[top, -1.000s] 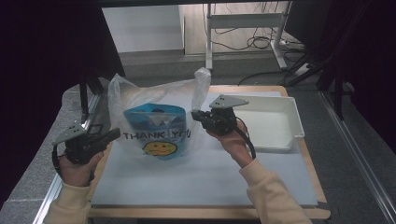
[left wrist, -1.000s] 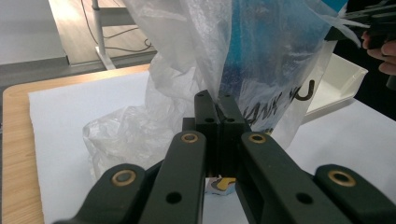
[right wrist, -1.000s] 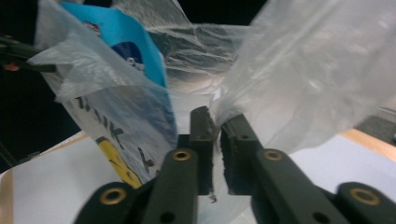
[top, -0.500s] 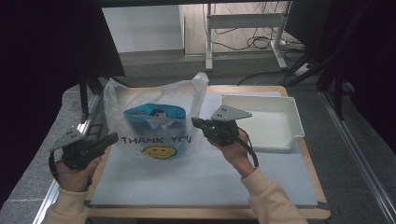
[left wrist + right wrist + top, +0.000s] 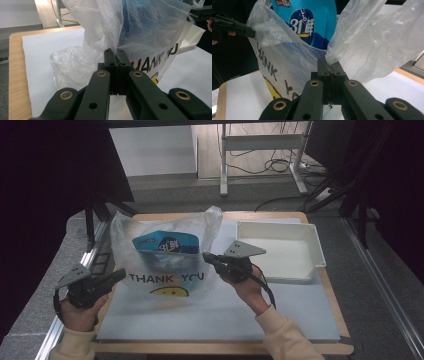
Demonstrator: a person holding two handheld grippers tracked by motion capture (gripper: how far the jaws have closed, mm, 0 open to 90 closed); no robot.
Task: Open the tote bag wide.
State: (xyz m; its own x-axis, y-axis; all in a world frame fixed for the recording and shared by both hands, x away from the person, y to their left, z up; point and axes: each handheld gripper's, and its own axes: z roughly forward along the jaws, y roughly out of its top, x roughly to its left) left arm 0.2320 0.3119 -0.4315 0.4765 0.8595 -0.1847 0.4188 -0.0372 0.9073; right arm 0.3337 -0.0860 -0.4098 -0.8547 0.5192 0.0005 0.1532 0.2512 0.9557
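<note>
both grippers, left gripper (image 5: 119, 275) and right gripper (image 5: 206, 256), are clamping the plastic bag (image 5: 165, 251) between their jaws, over a white mat (image 5: 225, 315) that is lying on the wooden table (image 5: 330, 292); dark room behind.

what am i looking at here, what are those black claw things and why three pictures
A person sits at a table holding a hand-held tool in each hand, each ending in two black jaws. The high view looks down from above: the left gripper and right gripper each pinch one side of a clear plastic bag printed THANK YOU. Inside it stands a blue packet. An empty white tray sits beside it on the white mat. The other two pictures come from cameras riding on each tool, looking along its jaws, which are shut on bag film.
</note>
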